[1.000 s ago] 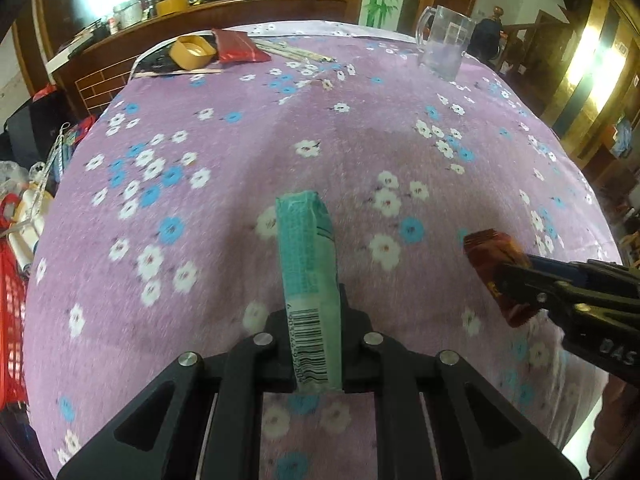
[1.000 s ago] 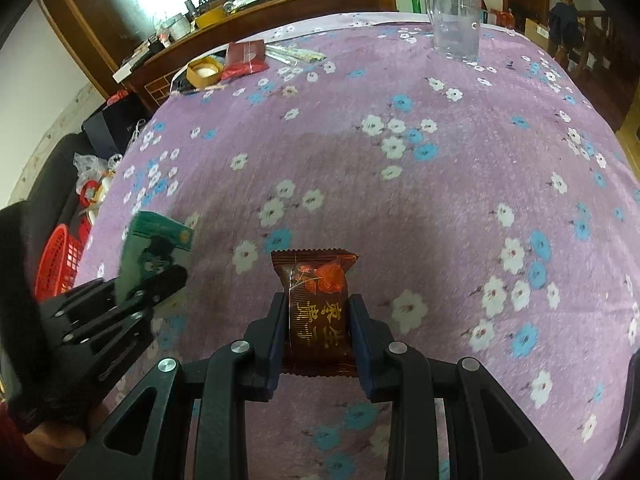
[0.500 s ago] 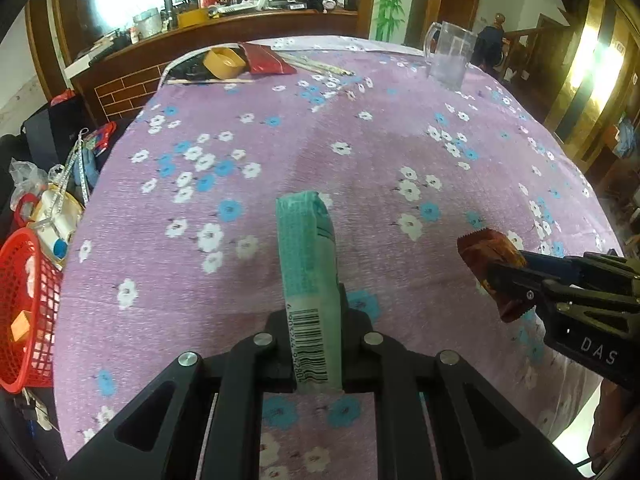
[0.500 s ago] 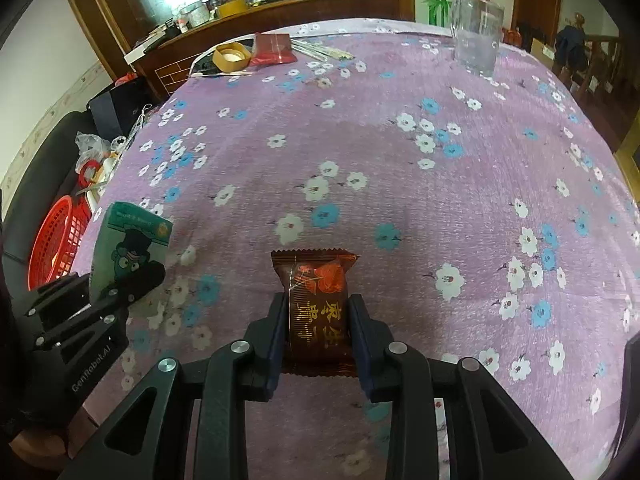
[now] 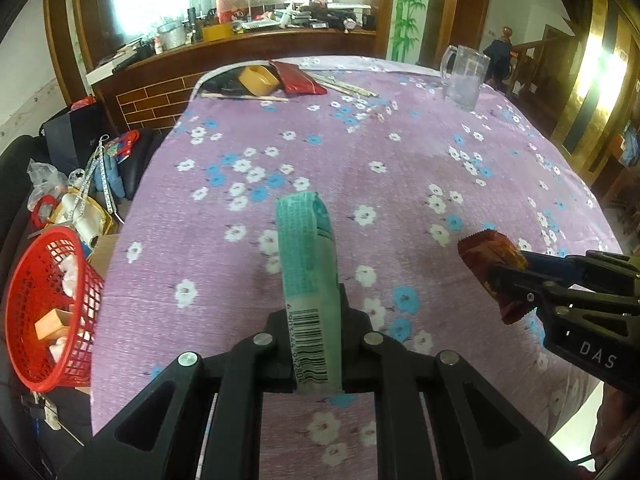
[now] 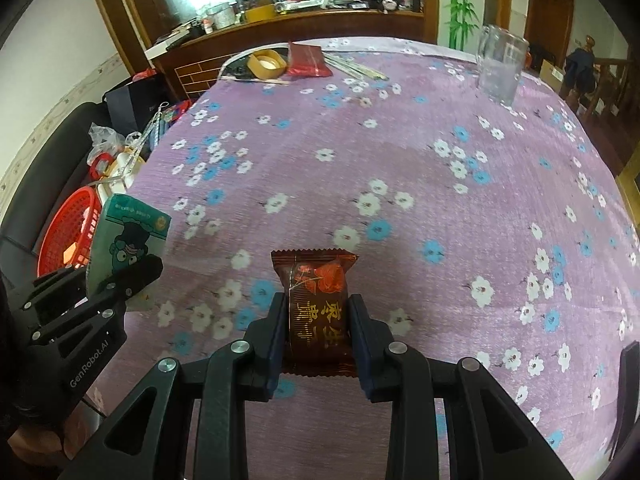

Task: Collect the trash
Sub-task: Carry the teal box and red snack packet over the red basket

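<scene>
Purple flowered cloth covers the bench below 2 tools, the left tool (image 5: 312,344) clamped on a green packet (image 5: 308,280), the right tool (image 6: 318,332) pinching a brown snack wrapper (image 6: 318,308); neither has reached the red basket (image 5: 48,312) off to the left.

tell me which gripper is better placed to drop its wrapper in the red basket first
Left, probably. The left gripper, shut on the green packet, is on the red basket side; the right gripper with its brown wrapper is farther.
</scene>
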